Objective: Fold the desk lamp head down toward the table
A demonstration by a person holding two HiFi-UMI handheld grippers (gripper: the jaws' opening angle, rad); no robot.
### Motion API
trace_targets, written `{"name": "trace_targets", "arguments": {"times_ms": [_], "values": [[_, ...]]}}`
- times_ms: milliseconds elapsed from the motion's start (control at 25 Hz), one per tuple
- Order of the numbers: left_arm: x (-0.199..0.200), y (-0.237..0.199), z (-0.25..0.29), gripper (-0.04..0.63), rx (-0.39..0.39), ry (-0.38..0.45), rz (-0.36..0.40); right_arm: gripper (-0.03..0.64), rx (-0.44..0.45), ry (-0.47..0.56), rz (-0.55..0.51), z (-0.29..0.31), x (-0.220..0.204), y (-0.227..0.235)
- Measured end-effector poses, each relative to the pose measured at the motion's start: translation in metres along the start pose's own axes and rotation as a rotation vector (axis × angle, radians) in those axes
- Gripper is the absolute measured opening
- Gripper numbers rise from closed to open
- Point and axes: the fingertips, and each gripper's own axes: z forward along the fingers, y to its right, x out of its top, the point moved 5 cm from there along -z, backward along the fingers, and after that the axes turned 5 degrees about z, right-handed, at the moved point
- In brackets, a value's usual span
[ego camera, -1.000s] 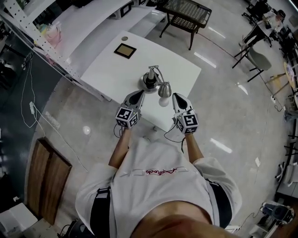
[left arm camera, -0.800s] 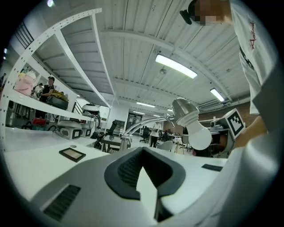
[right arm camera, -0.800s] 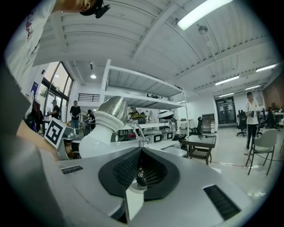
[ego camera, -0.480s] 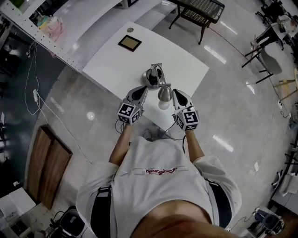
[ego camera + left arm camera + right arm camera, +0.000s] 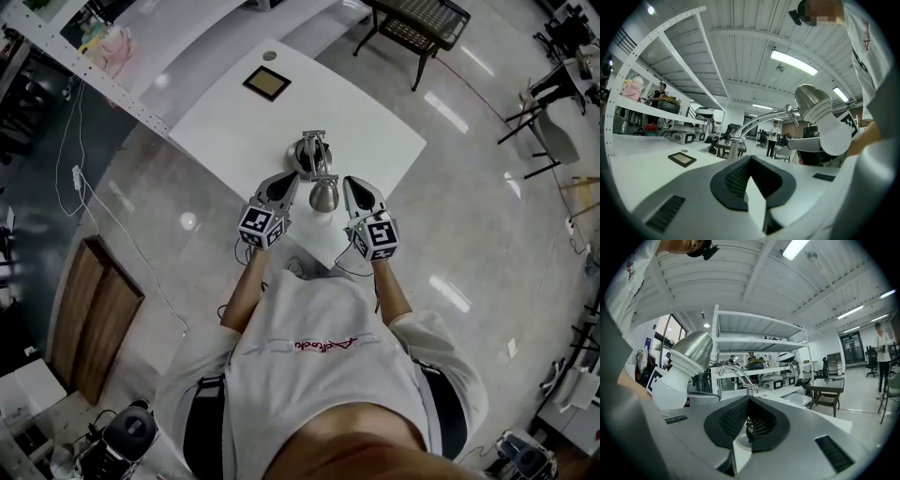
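Angling steeply downward, bulb end lowest: the desk lamp head (image 5: 324,194).

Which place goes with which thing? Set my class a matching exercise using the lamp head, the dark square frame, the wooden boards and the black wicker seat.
Things
1. lamp head
2. dark square frame
3. wooden boards
4. black wicker seat

Places
A. lying at the head view's left side
B. between the left gripper and the right gripper
C. standing beyond the far edge of the table
D. flat on the table near its far corner

Pairs: 1-B, 2-D, 3-A, 4-C
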Motion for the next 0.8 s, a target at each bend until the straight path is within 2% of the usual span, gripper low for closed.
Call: {"name": "trace_targets", "arguments": {"times_ms": [800], "values": [[-0.046,0.024,-0.011,0.02,-0.001,-0.082,-0.074,0.031,0.029,-0.1,0.068,-0.017,-0.045,-0.015]]}}
